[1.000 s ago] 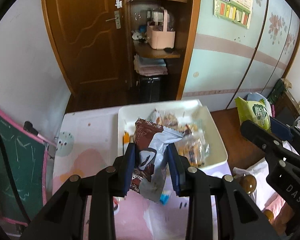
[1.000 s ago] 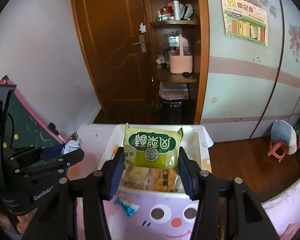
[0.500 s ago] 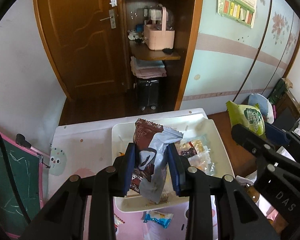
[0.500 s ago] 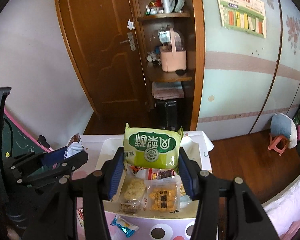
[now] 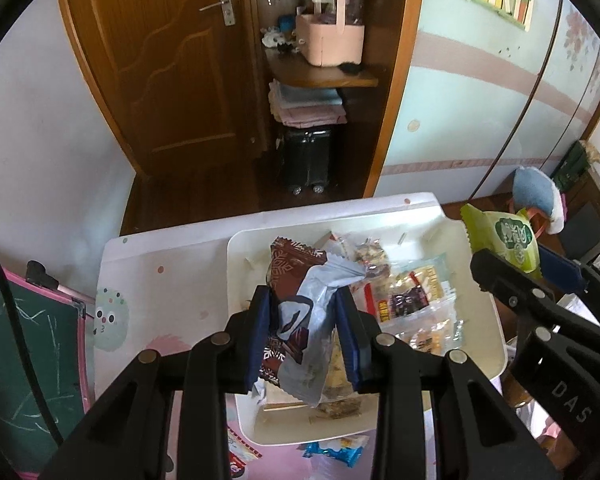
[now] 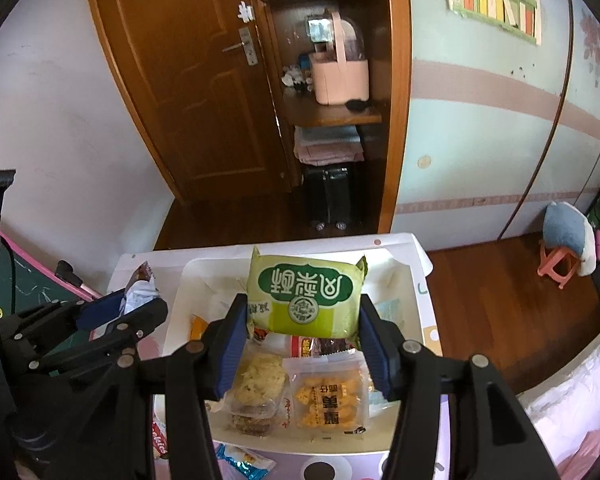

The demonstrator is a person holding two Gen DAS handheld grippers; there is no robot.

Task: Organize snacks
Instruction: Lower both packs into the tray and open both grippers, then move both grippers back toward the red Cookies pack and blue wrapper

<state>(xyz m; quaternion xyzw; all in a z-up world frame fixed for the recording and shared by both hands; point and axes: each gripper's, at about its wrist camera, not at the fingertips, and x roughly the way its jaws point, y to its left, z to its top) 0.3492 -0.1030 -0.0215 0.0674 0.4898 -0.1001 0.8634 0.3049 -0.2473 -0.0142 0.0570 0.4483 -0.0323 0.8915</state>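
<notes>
My left gripper is shut on a crumpled brown and silver snack wrapper, held above the left half of a white tray. Over the same tray, my right gripper is shut on a green snack packet with white lettering. Several packaged snacks lie in the tray below both grippers. In the left wrist view the right gripper and its green packet show at the right. In the right wrist view the left gripper shows at the left with its wrapper.
The tray rests on a small table with a pink cartoon cover. A blue snack packet and a red-and-white one lie on the table in front of the tray. A green chalkboard stands left; a wooden door and shelves are behind.
Both grippers have moved forward and down over the tray with their snacks still held. More of the tray's contents now show beneath them.
</notes>
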